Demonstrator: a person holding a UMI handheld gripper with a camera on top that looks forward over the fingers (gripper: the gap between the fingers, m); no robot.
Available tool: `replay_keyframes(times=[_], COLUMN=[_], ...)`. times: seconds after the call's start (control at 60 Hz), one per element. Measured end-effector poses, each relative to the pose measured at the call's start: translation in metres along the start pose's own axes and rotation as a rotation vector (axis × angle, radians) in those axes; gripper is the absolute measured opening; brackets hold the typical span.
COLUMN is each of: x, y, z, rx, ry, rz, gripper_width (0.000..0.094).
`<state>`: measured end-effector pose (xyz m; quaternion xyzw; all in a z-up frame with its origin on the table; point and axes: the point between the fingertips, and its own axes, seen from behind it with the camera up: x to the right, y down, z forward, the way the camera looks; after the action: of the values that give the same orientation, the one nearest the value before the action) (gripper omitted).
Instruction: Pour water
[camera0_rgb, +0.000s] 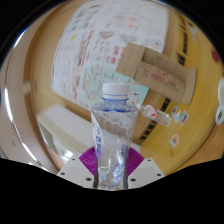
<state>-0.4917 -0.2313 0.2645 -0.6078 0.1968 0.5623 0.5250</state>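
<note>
The tongs (111, 172) point forward and somewhat upward, toward a wall and a ceiling rather than down at any worktop, so the hand carrying them is tipped back. No hand or sleeve shows. The two fingers come in from below, each with a magenta pad (90, 160) on its inner face, and they are closed narrow onto a clear plastic water bottle (111, 135), one pad pressing on each side of its lower body.

The bottle stands nearly upright between the fingers, its long axis running straight up away from them, with only a slight lean. Its white cap (114, 91) is on and points up toward the ceiling. A pale label band (114, 102) sits just under the cap. The bottle's base is cut off below the fingers, and the water level inside is hard to make out through the crinkled plastic.

Beyond the bottle, a large white sheet with coloured print (95, 45) covers the wall; its text is too small to read. To the right of it is a brown cardboard box (160, 72), tilted. A light-coloured cabinet or ledge (62, 128) lies beyond the left finger, its shape unclear. Small objects just right of the bottle's shoulder cannot be identified.
</note>
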Motion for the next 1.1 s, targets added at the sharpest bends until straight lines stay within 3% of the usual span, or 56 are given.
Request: replay_keyframes(times=[0.1,0.183,0.3,0.467,0.583,0.75,0.933,1.1], x=[-0.008,0.015,0.063,0.122,0.122,0.085,0.034,0.020], y=[-0.044,-0.084,-0.119,-0.136,-0.139,-0.142,-0.178,-0.258], z=[-0.015,-0.035,-0.059,-0.078,-0.084,-0.075,-0.062,-0.067], rx=[0.062,0.157,0.280,0.352,0.317,0.191,0.050,0.100], ry=[-0.172,-0.259,-0.291,-0.284,-0.255,-0.216,-0.114,0.061], rz=[0.354,0.612,0.863,1.048,1.071,0.940,0.338,-0.387], gripper_width=[0.0322,0.0322,0.0321,0.0321,0.0322,0.0319,0.0320,0.0322])
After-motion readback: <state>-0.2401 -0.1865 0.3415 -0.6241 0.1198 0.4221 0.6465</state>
